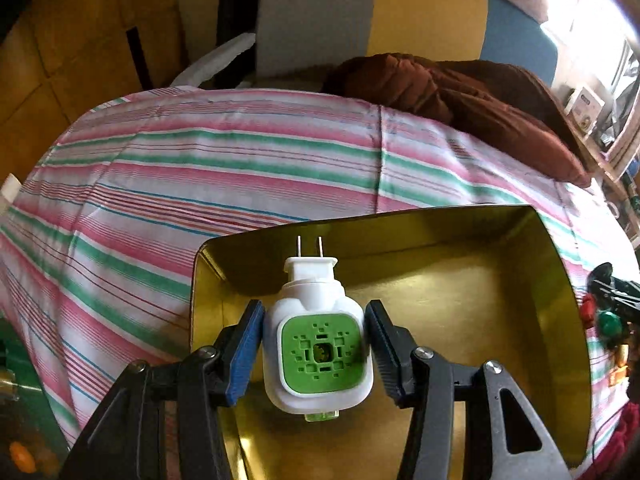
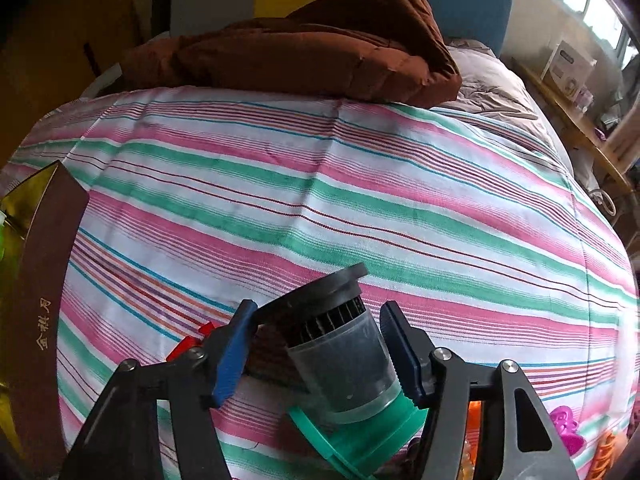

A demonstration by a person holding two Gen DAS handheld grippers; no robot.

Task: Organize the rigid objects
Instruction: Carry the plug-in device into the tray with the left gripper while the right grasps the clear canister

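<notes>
The tidying looks like it is just getting going. On the left, the left claw (image 1: 316,354) is squeezing a white and green plug (image 1: 318,344) and holding it over the gold box (image 1: 460,300), which is sitting on the striped bed (image 1: 200,168). The box is showing nothing else inside yet. On the right, the right claw (image 2: 320,354) is sitting around a filter (image 2: 340,344) on the bed; one pad is touching it, the other is a little apart. More small toys (image 2: 564,428) are waiting nearby.
</notes>
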